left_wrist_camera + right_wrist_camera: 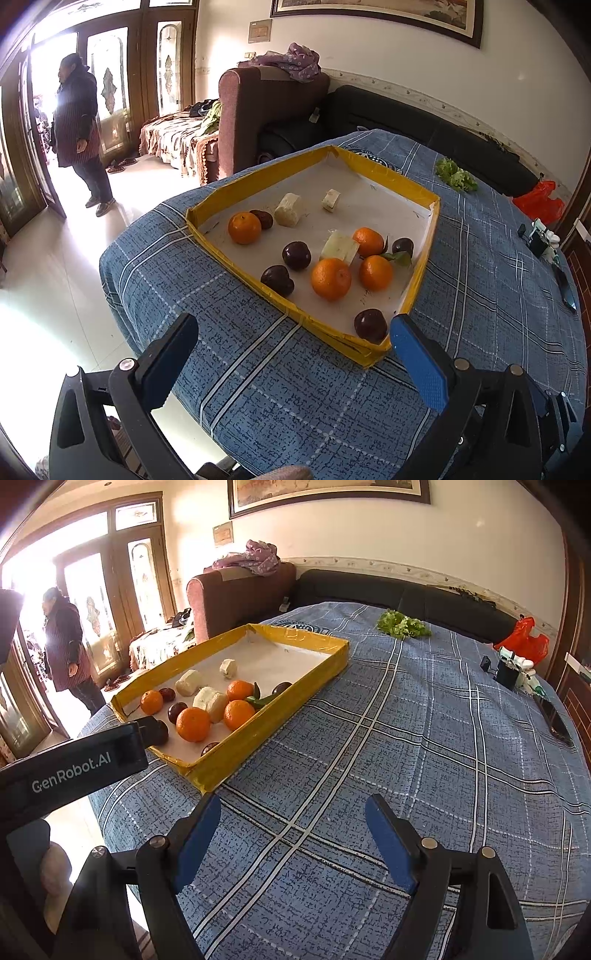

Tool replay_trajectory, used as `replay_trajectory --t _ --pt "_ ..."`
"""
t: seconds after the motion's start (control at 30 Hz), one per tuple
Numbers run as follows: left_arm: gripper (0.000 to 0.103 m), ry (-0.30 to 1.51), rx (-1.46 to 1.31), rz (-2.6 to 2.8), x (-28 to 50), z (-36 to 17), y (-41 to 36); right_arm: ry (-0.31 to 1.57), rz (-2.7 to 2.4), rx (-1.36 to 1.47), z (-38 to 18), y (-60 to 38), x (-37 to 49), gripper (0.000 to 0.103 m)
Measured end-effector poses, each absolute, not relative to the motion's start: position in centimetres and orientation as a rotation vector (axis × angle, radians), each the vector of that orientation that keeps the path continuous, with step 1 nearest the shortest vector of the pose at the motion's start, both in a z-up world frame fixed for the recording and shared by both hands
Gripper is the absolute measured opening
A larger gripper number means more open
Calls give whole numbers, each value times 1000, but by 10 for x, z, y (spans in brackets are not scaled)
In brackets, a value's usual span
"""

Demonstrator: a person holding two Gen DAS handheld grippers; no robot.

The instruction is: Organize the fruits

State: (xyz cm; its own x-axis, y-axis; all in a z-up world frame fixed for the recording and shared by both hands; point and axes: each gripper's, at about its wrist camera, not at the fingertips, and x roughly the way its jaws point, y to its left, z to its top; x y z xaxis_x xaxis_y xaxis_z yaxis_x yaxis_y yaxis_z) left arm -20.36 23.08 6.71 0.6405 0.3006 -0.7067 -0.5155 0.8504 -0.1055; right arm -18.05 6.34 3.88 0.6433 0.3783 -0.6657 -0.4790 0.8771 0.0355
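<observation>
Lettuce (pixel 403 625) and red bag (pixel 524 639) at desk's (pixel 424 738) far side, oranges (pixel 331 278) and plums (pixel 296 255) scattered in yellow tray (pixel 421 273) (white-lined), left tongs (pixel 295 363) and right tongs (pixel 291 843) spread, empty.

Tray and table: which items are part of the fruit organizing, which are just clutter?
Job:
- yellow-rimmed tray
- four oranges, e.g.
- five dark plums, e.g.
- three pale cut chunks, e.g.
- left gripper and right gripper, both open and empty

Lying about:
- leafy greens
- red plastic bag
- small gadgets at the table edge
- plaid tablecloth
</observation>
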Motion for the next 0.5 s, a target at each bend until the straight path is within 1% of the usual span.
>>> replay_trajectory --t 0.5 --pt "103 746 -316 473 -203 64 232 727 493 -150 37 65 -181 87"
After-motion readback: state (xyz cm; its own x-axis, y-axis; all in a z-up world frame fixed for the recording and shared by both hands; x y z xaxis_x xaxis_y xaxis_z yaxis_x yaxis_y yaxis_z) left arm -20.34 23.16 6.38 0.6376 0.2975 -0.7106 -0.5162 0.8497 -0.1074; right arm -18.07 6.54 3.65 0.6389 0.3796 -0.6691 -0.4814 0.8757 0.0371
